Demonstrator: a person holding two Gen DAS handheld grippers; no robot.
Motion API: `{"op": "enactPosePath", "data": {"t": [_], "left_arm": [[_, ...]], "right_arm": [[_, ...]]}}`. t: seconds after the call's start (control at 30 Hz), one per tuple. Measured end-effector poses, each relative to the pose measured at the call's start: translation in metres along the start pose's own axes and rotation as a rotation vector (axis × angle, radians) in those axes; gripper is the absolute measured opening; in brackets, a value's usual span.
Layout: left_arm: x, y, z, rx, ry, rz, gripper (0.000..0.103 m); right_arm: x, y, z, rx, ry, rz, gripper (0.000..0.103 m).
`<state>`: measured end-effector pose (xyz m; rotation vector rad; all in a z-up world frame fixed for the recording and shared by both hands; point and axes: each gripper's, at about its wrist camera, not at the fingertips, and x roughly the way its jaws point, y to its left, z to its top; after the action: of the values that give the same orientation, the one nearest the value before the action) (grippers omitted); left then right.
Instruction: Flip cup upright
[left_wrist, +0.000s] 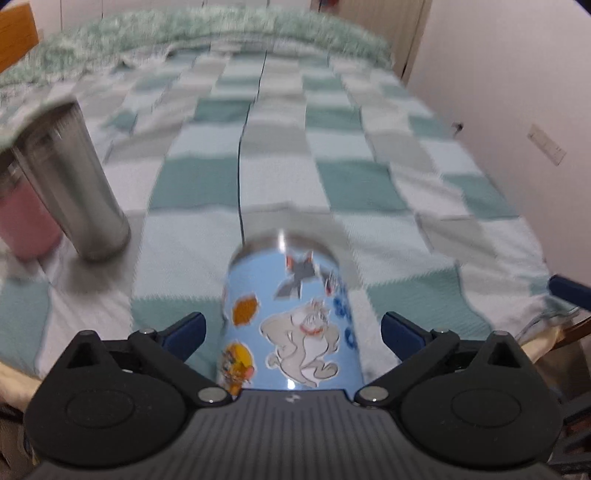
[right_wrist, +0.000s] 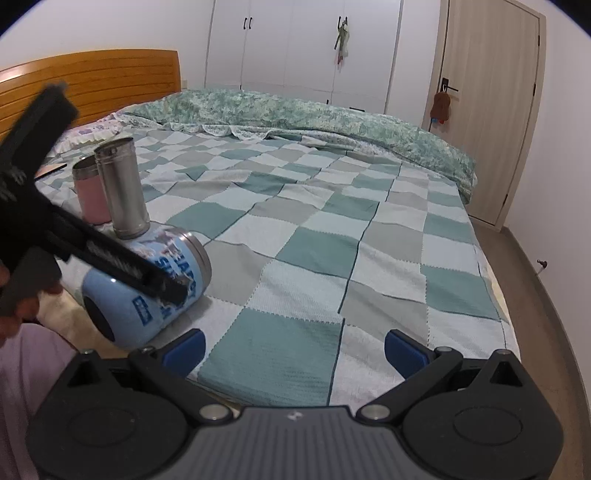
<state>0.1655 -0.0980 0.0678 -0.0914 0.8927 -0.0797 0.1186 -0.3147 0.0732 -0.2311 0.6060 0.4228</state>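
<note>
A light blue cup with cartoon stickers lies on its side on the checkered bed cover, steel rim pointing away from me. My left gripper is open, its blue fingertips on either side of the cup without touching it. In the right wrist view the cup lies at the left with the left gripper above it, one finger crossing its side. My right gripper is open and empty over the cover near the bed's front edge.
A steel cup and a pink cup stand upright just behind the blue cup; both also show in the left wrist view, steel cup, pink cup. A folded green quilt lies at the far end. Wall at the right.
</note>
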Motion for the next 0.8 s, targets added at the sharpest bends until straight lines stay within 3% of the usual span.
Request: {"op": "enactPosePath", "data": {"t": [0.23,0.43,0.67,0.8], "left_arm": [[-0.054,0.029,0.003,0.051,-0.14,0.0,0.103],[-0.061,0.082,-0.011,0.057,-0.154,0.042,0.103],[-0.053,0.145,-0.026,0.037,-0.158,0.072,0.103],[-0.045,0.166,-0.029,0.044,-0.167,0.059,0.103]], "right_arm": [[-0.014,0.013,0.02,0.027,-0.051,0.022,0.103],[-0.002,0.046,0.044,0.048,-0.058,0.095,0.103],[0.053,0.072,0.069,0.241,0.106,0.169,0.103],[0.087,0.083,0.078,0.302,0.206,0.139,0.103]]}}
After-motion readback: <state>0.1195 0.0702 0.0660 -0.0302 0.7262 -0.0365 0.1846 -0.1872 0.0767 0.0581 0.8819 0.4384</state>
